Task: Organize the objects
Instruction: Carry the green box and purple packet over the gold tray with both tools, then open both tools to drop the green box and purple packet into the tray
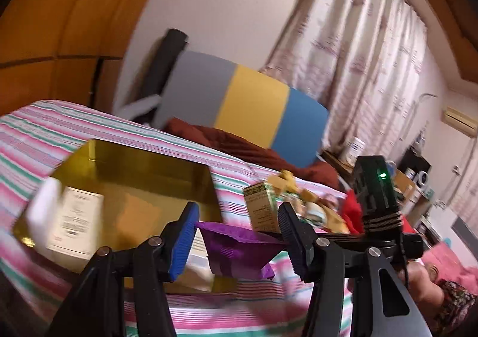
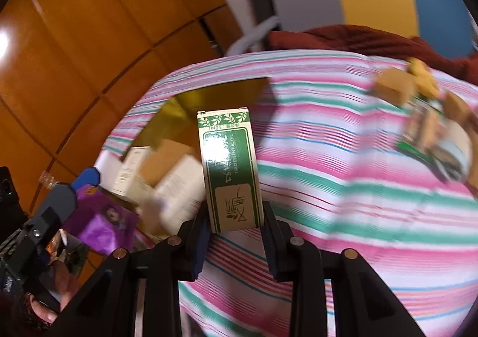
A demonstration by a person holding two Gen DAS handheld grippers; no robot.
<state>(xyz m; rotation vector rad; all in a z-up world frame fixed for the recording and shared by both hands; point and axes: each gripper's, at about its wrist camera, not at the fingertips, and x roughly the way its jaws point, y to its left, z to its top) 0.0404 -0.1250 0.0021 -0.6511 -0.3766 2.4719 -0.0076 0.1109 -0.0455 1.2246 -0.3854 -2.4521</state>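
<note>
My left gripper [image 1: 239,235] is shut on a purple packet [image 1: 236,250], held above the near edge of a gold tray [image 1: 143,163] on the striped bed. The tray holds white and tan boxes [image 1: 74,223]. My right gripper [image 2: 234,235] is shut on a green and cream essential-oil box [image 2: 228,169], held above the bed just right of the gold tray [image 2: 191,106]. The green box [image 1: 260,205] and right gripper body [image 1: 376,199] also show in the left wrist view. The purple packet [image 2: 101,217] shows in the right wrist view too.
A pile of small boxes and packets [image 2: 430,115] lies at the far right of the striped bedcover [image 2: 343,157]. A brown blanket [image 1: 239,145] and a grey, yellow and blue headboard [image 1: 251,103] are behind. Wooden wardrobe doors [image 2: 74,53] stand left.
</note>
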